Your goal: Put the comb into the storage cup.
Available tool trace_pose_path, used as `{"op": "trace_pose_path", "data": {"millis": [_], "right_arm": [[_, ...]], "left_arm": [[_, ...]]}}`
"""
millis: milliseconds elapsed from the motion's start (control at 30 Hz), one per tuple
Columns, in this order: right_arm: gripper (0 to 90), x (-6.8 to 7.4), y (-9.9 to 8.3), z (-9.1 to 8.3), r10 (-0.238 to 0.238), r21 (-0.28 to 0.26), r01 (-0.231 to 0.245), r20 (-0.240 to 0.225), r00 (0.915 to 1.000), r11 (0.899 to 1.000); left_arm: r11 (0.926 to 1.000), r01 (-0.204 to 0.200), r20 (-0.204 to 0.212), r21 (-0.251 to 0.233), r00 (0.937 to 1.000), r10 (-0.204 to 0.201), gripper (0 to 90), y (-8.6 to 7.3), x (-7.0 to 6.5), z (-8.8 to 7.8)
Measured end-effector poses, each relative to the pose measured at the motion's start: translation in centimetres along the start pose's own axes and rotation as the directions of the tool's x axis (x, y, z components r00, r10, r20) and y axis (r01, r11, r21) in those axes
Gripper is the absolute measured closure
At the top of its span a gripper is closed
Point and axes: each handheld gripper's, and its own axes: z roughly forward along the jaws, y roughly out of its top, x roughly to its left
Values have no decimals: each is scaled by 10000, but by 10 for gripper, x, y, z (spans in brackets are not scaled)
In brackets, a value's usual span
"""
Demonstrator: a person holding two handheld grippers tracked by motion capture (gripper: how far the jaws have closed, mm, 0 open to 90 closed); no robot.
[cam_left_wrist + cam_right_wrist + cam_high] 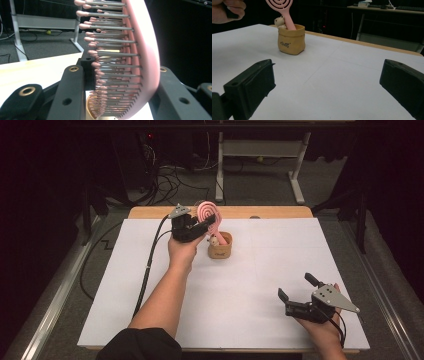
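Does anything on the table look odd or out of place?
Nothing stands out. The brush leans in the upright pot, its head clamped by the left gripper; nothing spilled.

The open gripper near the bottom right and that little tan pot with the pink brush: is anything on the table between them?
Nothing: in the right gripper view, only bare white table separates the right gripper from the tan pot.

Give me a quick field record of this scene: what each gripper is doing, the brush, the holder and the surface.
left gripper: shut on the head of the pink hairbrush
hairbrush: upright, handle down inside the tan holder
holder contents: also a small teddy bear figure
right gripper: open, holding nothing, low over the white table sheet, apart from the holder
holder place: far side of the sheet, near the wooden edge
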Motion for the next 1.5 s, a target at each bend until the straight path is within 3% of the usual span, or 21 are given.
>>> {"op": "trace_pose_path", "data": {"millis": [467,1233,1500], "right_arm": [[3,0,0,0,39,-4,-39,-39,10000,10000],[4,1,0,0,51,15,-51,-55,10000,10000],[4,2,-1,1,69,53,-69,-73,9999,10000]], "left_arm": [[9998,-205,-91,72,9997,206,632,-3,-3,3],[9999,20,-151,148,9999,-18,622,-3,2,4],[9993,56,-291,370,9996,-45,576,-2,6,1]]}}
